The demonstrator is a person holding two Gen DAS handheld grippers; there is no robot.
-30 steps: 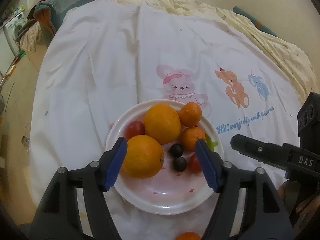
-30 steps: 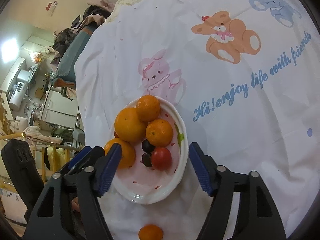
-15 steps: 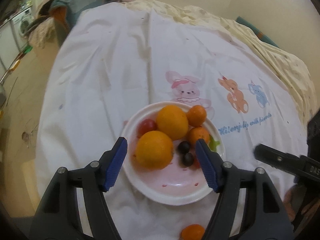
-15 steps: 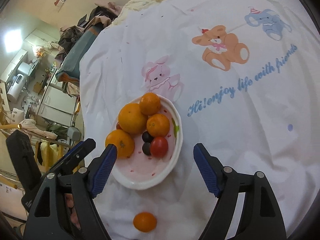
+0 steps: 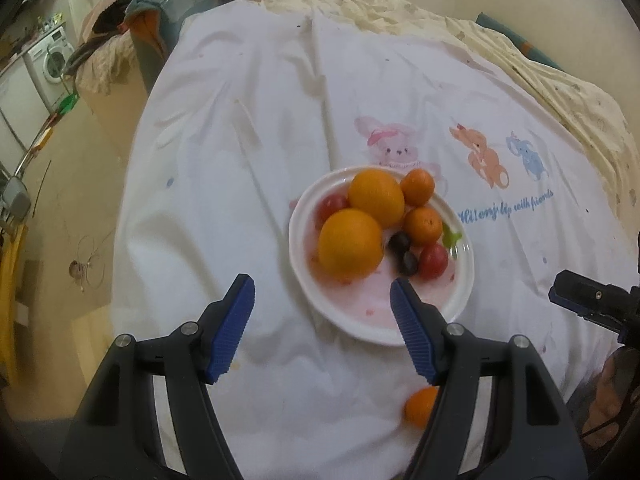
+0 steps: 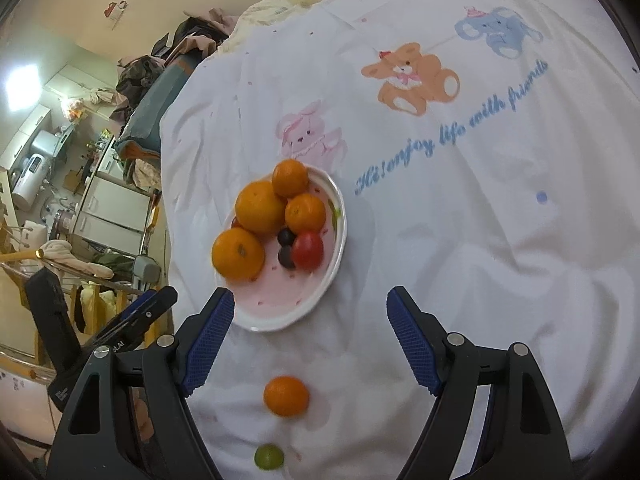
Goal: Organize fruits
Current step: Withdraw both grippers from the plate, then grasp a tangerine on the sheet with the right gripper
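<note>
A white plate (image 5: 360, 332) (image 6: 280, 320) sits on the printed cloth. It holds two large oranges (image 5: 350, 242) (image 6: 238, 254), two mandarins (image 5: 423, 224) (image 6: 306, 212), red tomatoes (image 5: 433, 261) (image 6: 307, 251) and dark grapes (image 5: 409, 262) (image 6: 286, 258). A loose mandarin (image 6: 286, 395) (image 5: 418, 406) lies on the cloth in front of the plate, and a green grape (image 6: 269, 456) lies nearer still. My left gripper (image 5: 320, 284) hangs open over the plate's near-left rim. My right gripper (image 6: 310, 294) hangs open above the cloth, just right of the plate. Neither holds anything.
The white cloth (image 5: 240, 160) with cartoon animals covers a round table; its left edge drops to the floor. A cream quilt (image 5: 560, 92) lies at the back right. A washing machine (image 5: 52, 56) and piled clothes stand far left. A person's hand (image 5: 604, 400) holds the right gripper.
Both grippers have drawn back and up from the plate, which now looks smaller and farther. The right jaws have widened. The loose mandarin and a green grape have come into view.
</note>
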